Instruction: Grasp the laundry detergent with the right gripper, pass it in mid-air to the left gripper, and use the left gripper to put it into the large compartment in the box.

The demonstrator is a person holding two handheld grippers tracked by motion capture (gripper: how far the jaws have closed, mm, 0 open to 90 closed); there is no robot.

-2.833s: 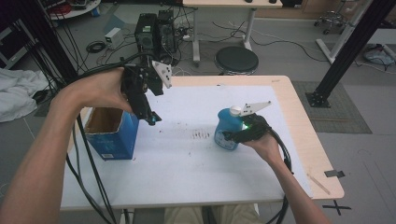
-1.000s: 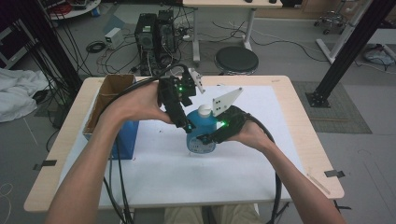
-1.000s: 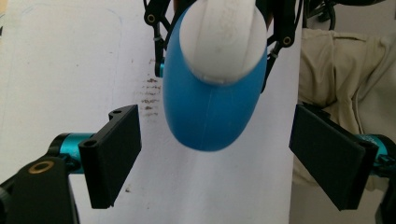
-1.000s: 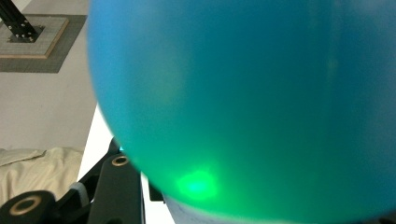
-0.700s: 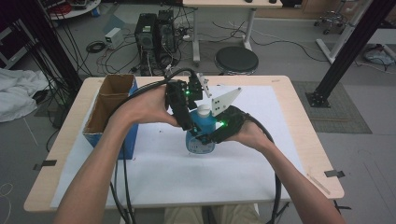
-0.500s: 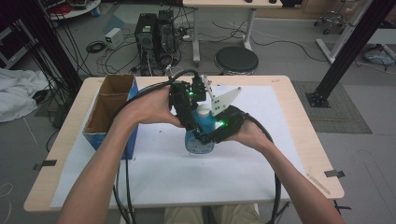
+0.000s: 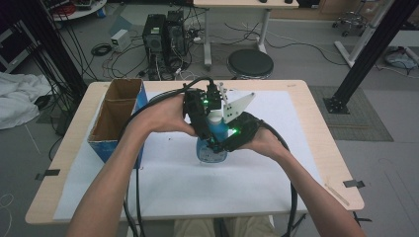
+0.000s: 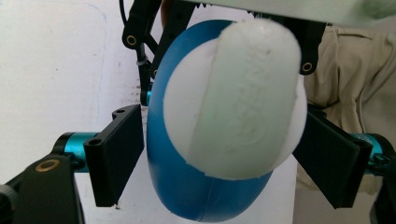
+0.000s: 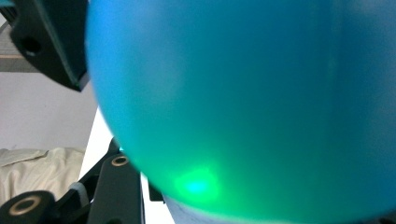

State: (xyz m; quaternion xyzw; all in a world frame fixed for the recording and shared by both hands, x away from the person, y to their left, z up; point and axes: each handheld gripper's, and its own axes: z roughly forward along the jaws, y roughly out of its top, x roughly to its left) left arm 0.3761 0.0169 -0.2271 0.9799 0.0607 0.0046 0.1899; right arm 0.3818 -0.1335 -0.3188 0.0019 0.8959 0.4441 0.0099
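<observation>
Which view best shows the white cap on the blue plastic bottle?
The left gripper view: the white cap sits centred and large between that gripper's jaws. The high view shows it small, partly hidden by the left gripper. The right gripper view gives just the blue plastic bottle, blurred.

Both bare forearms reach forward and meet over the table's middle. The left black two-jaw gripper (image 7: 209,129) points downward, its jaws spread apart. The right black two-jaw gripper (image 7: 223,141) points leftward; its jaw state is unclear.

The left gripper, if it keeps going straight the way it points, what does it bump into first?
Most likely the white cap on top of the blue bottle. It sits right ahead of the left gripper, between its two black jaws, though how near is hard to judge.
</observation>
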